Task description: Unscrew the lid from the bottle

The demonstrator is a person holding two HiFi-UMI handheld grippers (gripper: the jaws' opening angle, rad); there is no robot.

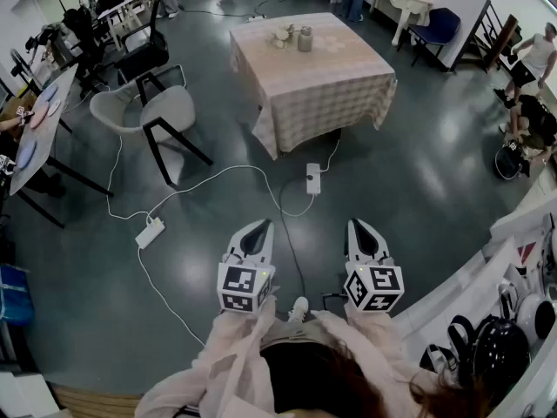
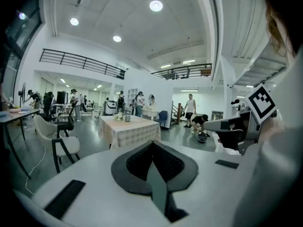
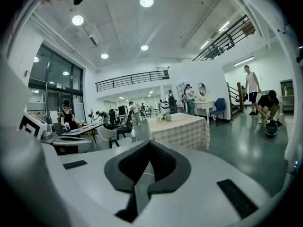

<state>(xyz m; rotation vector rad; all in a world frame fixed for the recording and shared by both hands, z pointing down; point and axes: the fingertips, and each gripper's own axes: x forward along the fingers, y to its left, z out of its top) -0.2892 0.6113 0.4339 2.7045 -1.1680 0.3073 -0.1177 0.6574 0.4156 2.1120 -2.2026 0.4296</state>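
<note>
The bottle [image 1: 305, 38], a small grey jar with a lid, stands at the far side of a table with a checked cloth [image 1: 313, 85], beside a small bunch of white flowers [image 1: 283, 35]. It is tiny in the left gripper view [image 2: 128, 117] and in the right gripper view [image 3: 168, 117]. Both grippers are held close to my body, far short of the table. My left gripper [image 1: 259, 226] is shut and holds nothing, its jaws meeting in its own view [image 2: 152, 143]. My right gripper [image 1: 361, 226] is shut too, with nothing between its jaws [image 3: 149, 143].
A grey floor lies between me and the table, crossed by white cables and two power strips [image 1: 150, 232] [image 1: 313, 178]. A pale chair [image 1: 165, 116] stands left of the table. White shelving with helmets [image 1: 496, 347] runs along my right. People crouch at the far right [image 1: 526, 116].
</note>
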